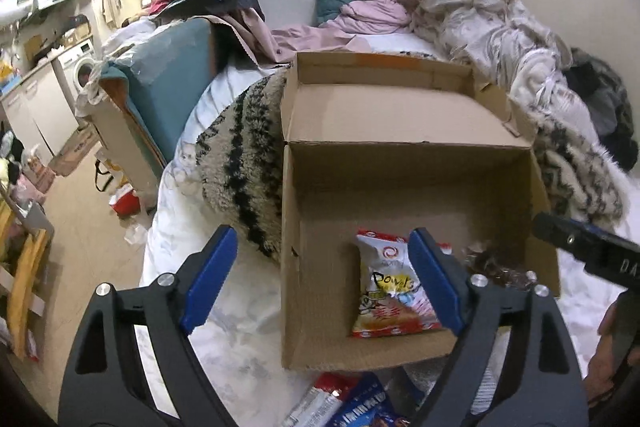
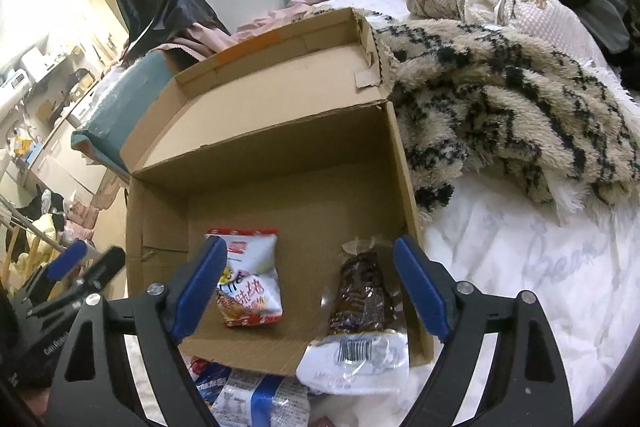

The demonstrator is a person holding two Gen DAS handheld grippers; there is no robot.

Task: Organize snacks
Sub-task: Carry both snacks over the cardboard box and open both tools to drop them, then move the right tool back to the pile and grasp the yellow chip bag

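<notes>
An open cardboard box (image 1: 400,163) (image 2: 280,163) lies on the white bed. Inside lie a white-and-red snack bag (image 1: 386,287) (image 2: 248,279) and a brown snack in clear wrap (image 2: 360,295) (image 1: 500,267), whose white end hangs over the box's near edge. My left gripper (image 1: 324,275) is open and empty above the box's left near corner. My right gripper (image 2: 308,287) is open and empty over the box's near edge, its fingers on either side of both snacks. More snack packets (image 1: 344,403) (image 2: 248,399) lie on the bed in front of the box.
A shaggy beige-and-black blanket (image 2: 500,107) (image 1: 248,155) lies behind and beside the box. Rumpled bedding and clothes (image 1: 460,11) pile at the bed's far end. A teal-covered box (image 1: 160,79) stands left of the bed. The floor at left is cluttered.
</notes>
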